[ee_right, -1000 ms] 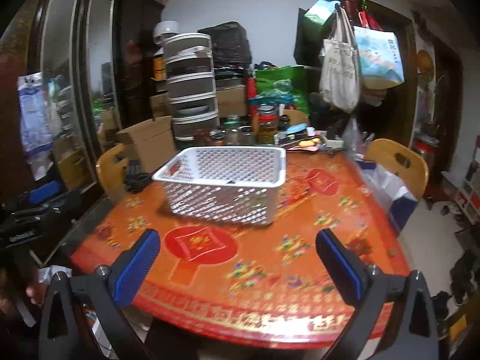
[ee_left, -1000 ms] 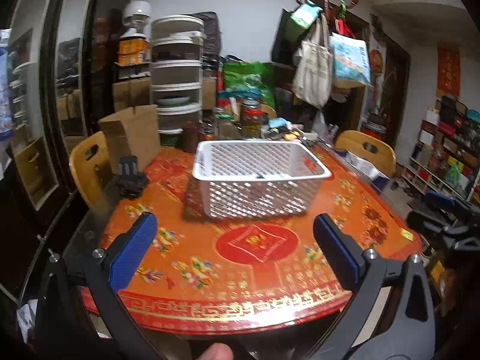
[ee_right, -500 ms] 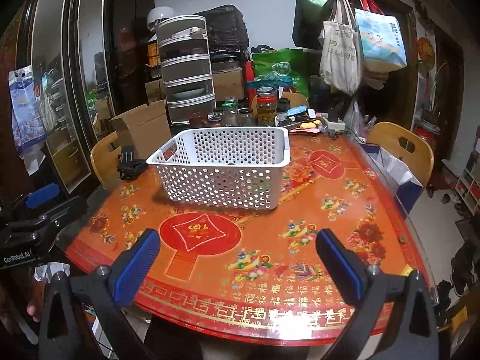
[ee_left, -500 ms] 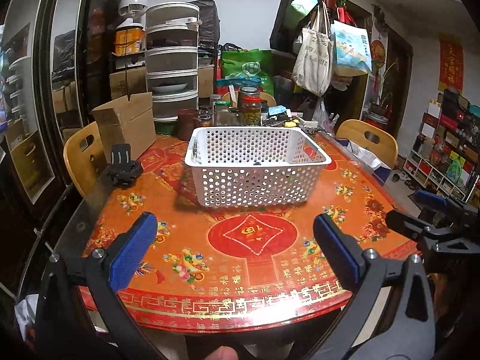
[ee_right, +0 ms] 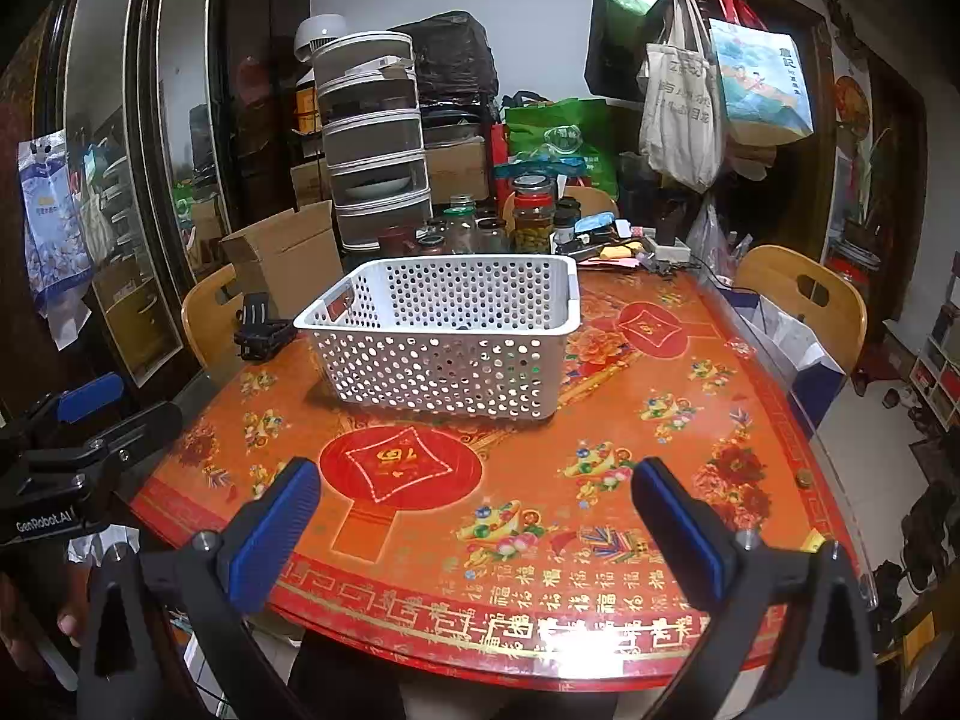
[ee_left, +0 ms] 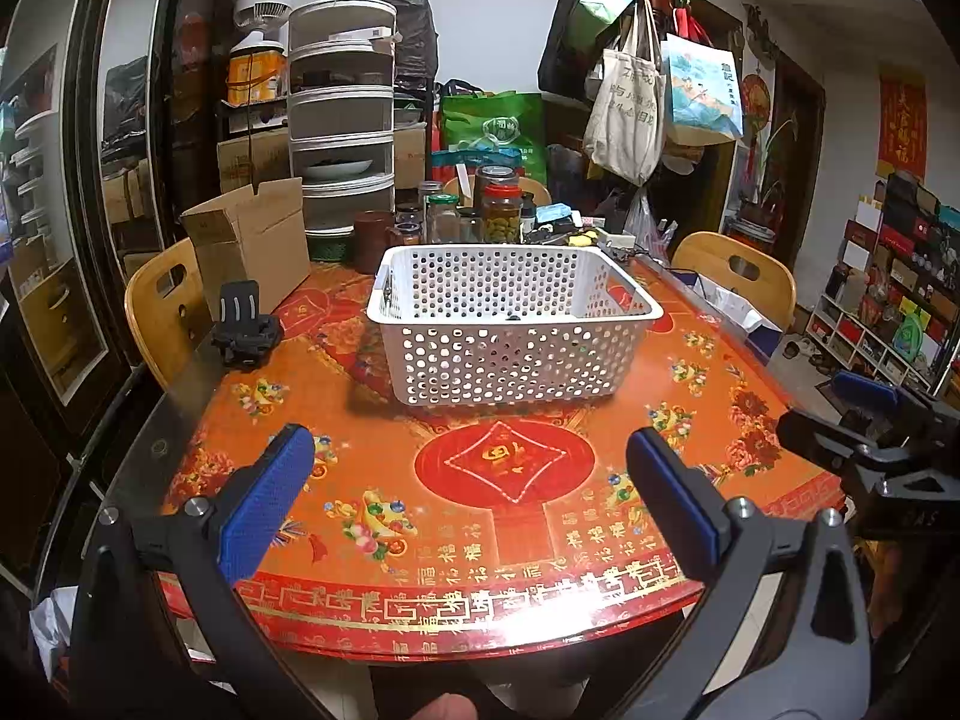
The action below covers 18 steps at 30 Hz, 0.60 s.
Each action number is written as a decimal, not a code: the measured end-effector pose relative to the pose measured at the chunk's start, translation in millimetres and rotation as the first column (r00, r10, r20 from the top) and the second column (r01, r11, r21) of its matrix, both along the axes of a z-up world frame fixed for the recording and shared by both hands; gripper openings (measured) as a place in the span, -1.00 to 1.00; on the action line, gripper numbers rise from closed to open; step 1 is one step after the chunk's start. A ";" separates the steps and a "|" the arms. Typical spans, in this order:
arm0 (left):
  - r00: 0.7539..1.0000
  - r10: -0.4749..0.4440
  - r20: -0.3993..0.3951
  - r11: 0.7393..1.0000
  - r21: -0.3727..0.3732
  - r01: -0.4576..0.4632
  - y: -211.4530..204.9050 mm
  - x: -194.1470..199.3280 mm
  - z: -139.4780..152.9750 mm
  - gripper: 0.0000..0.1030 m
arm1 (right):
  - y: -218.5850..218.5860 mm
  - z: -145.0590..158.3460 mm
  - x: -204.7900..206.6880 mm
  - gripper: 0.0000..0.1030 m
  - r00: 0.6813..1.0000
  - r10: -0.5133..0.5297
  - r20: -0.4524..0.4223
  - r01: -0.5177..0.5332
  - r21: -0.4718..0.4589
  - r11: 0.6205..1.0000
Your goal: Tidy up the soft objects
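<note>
White basket sits mid-table, well beyond both grippers, long axis left-right. Left gripper and right gripper hover over near edge, jaws spread wide, empty — neither clearly nearer. Soft objects not visible; basket interior mostly hidden.

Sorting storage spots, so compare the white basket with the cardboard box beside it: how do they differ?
The white basket is perforated plastic, low and wide, standing mid-table; the cardboard box is plain brown, solid-walled and taller, with flaps up, at the table's far left edge. Both are open-topped.
</note>
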<state>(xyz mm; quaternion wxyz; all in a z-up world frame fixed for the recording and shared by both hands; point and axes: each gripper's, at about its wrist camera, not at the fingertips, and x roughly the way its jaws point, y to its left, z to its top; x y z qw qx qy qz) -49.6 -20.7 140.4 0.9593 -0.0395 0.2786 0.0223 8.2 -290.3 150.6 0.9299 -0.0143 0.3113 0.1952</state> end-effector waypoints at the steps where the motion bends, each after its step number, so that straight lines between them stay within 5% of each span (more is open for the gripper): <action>1: 1.000 0.000 0.000 1.000 -0.001 0.000 1.0 0.0 0.0 1.00 | -1.2 0.7 -0.1 1.00 1.000 0.000 0.002 0.000 -0.001 1.000; 18: 1.000 0.001 0.000 1.000 0.000 -0.001 0.2 -0.1 0.2 1.00 | -1.9 4.0 -2.8 1.00 1.000 0.007 0.013 -0.007 -0.003 1.000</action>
